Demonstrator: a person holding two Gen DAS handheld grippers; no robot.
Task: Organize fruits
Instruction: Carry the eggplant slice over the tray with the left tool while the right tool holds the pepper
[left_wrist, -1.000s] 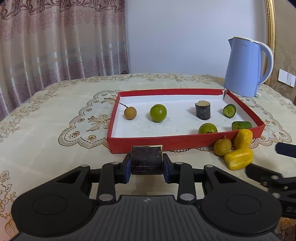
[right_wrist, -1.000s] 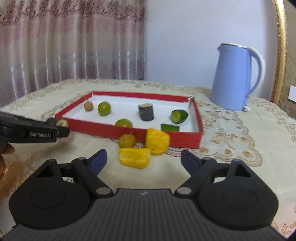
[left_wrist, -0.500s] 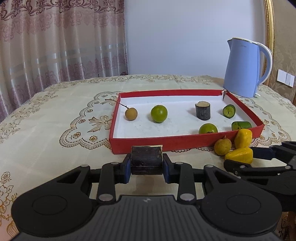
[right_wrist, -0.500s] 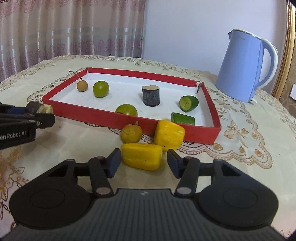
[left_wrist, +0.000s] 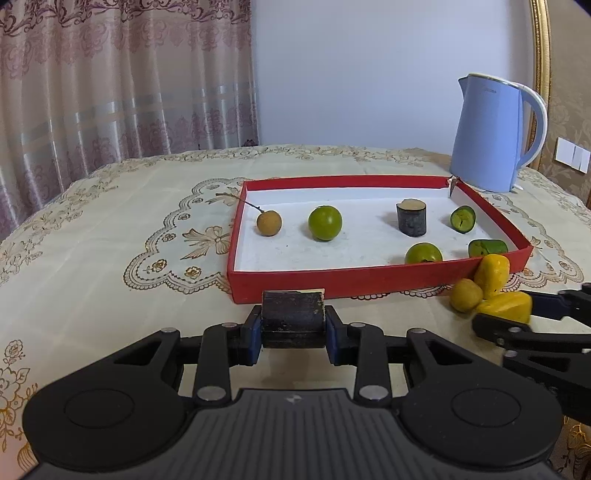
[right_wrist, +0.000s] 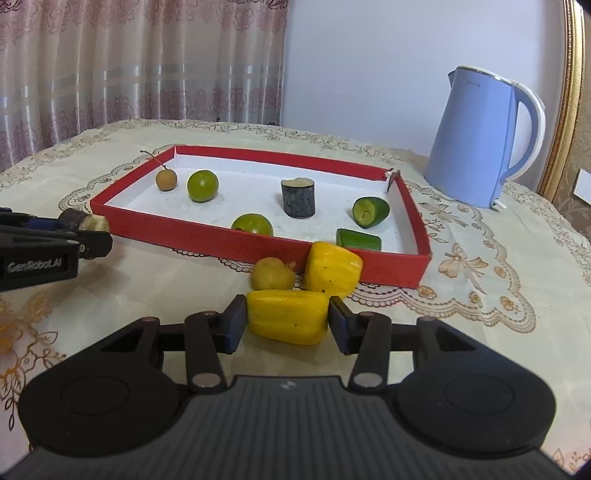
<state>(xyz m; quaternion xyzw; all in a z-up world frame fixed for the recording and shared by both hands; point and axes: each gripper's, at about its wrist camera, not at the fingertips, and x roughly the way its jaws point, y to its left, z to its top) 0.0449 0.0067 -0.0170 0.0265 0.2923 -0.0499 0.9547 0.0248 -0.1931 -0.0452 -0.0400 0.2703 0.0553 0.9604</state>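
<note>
Curtains and a pale wall are sitting behind the counter (left_wrist: 92, 236), which is wearing a cream embroidered cloth; a blue kettle (left_wrist: 495, 133) is standing at the far right, just beyond the red tray (left_wrist: 332, 282).

I'm holding the left gripper (left_wrist: 293, 325) just short of the tray's near wall, its fingers (left_wrist: 249, 334) clenched on a dark stubby cylinder piece (left_wrist: 293, 323).

Inside the tray are lying a small brown fruit with a stem (left_wrist: 269, 222), a round green fruit (left_wrist: 325, 222), a dark upright cylinder (left_wrist: 411, 218), a cut green piece (left_wrist: 462, 218), a second green fruit (left_wrist: 423, 254) and a green chunk (left_wrist: 487, 247), the last two by the near wall.

I'm keeping the right gripper (right_wrist: 288, 323) low outside the tray's near right corner. Its fingers (right_wrist: 234, 325) are sitting on both ends of a yellow piece (right_wrist: 288, 319) on the cloth; I cannot tell whether they are squeezing it yet. Another yellow piece (right_wrist: 332, 269) is leaning against the tray wall, with a small yellowish round fruit (right_wrist: 271, 275) just beside it.
</note>
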